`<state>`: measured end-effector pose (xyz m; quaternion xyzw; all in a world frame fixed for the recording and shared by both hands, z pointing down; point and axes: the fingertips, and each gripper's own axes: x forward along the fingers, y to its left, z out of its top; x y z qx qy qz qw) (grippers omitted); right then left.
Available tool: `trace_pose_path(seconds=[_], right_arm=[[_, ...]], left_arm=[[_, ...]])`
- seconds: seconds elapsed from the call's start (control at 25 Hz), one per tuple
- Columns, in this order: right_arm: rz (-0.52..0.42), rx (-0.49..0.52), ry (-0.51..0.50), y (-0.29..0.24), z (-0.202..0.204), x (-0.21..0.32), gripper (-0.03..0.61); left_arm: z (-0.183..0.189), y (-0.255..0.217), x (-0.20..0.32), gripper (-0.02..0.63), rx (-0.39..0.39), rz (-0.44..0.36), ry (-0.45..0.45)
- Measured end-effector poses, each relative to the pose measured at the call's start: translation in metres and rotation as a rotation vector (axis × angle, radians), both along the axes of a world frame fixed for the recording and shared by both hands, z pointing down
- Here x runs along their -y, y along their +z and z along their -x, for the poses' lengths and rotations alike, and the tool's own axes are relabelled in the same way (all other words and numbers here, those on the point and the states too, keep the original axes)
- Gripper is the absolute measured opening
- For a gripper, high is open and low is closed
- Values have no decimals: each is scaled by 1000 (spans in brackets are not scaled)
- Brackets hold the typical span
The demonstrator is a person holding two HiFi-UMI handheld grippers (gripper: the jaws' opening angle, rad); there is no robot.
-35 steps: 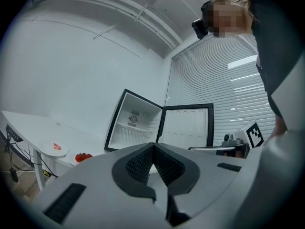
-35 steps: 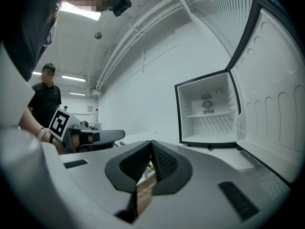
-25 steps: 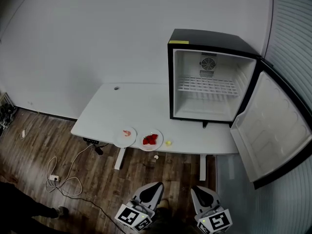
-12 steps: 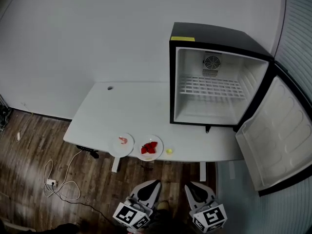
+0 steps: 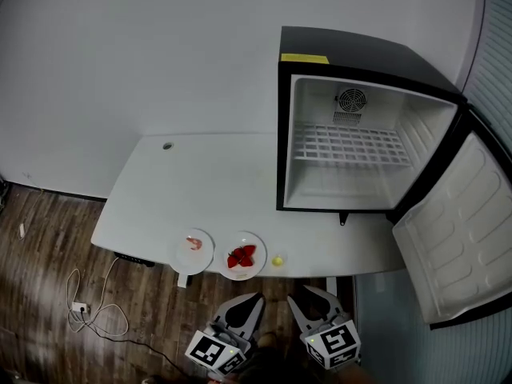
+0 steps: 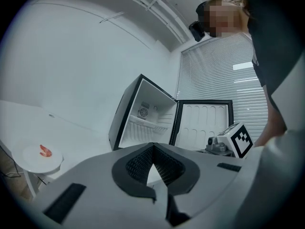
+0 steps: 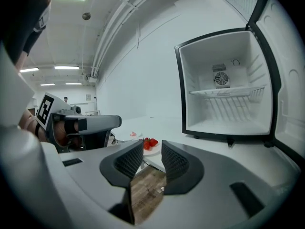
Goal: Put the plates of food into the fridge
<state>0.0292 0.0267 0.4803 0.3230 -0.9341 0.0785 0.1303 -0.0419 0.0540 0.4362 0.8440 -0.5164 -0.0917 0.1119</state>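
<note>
White plates (image 5: pixel 196 258) along desk (image 5: pixel 160 190) edge, L gripper (image 5: pixel 254 298) closed, R gripper (image 5: pixel 310 294) just parting, empty

— Any writing you can read here?
— None. The yellow label (image 5: pixel 304 58) on the fridge's (image 5: pixel 376 54) top front edge is too small, and the marker cubes (image 5: pixel 334 344) show only black-and-white squares.

The head view's bottom edge cuts off the left gripper (image 5: pixel 248 302) just past its marker cube (image 5: pixel 214 355). Ahead and right of it, a yellow bit (image 5: pixel 277 260) is too small to name. In its own view, its body hides the strawberry plate (image 5: pixel 242 256). Far to its right, the fridge door (image 5: pixel 464 230) runs off the edge.
</note>
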Motion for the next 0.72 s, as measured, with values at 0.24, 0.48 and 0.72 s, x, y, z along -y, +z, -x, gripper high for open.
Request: trace_pose_path(seconds=[0.24,0.48,0.72], right_arm=[[38,-59,5,26,21,23,140],[72,-99,57,49,35,51,175],[110,-130,140,72,45,67,190]], left_arm=[[13,20,16,6,-10,30,-2],[20,40,35,6,-19,38,3],[33,60,56,6,-8,58,-65]])
